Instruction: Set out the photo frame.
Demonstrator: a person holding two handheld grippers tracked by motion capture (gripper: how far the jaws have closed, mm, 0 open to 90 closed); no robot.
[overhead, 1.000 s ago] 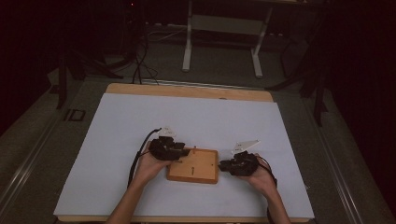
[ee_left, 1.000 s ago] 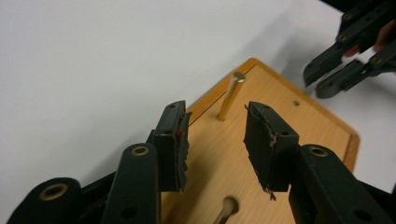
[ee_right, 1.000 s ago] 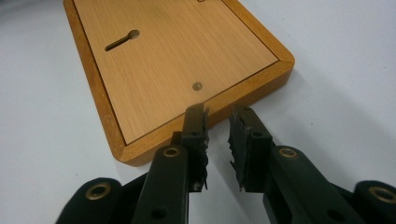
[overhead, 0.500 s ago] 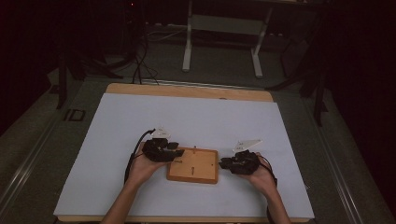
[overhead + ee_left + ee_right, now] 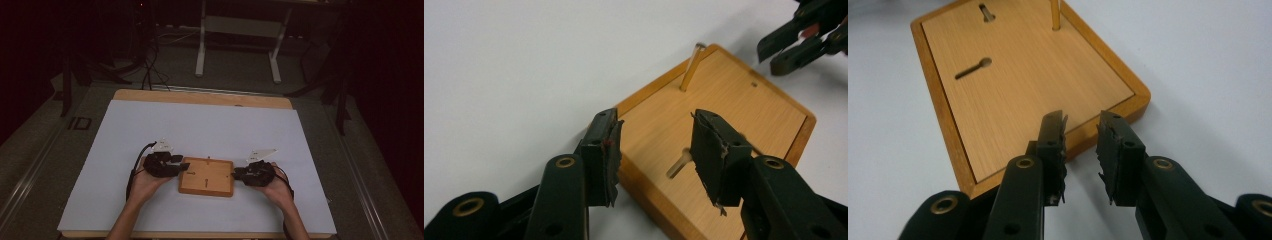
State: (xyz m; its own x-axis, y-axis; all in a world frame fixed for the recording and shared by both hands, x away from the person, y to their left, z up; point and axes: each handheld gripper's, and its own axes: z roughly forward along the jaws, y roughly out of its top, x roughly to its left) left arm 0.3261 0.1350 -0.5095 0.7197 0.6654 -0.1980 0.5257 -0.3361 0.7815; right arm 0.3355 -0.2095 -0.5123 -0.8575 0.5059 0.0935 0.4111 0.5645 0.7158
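Two grippers flank wooden board [image 5: 206, 176]: left gripper [image 5: 656, 150] released, jaws just widening astride board corner; right gripper [image 5: 1081, 150] released, widening over opposite edge; bare white tabletop [image 5: 200, 130] beyond both.

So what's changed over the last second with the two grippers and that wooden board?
The left gripper has slid a little leftward off the flat rectangular wooden board; its jaws have just been opening and now straddle the board's near corner without pressing on it. The right gripper kept its place at the board's right edge, its jaws also opening, nothing clamped. The board and the white table cover stayed put.
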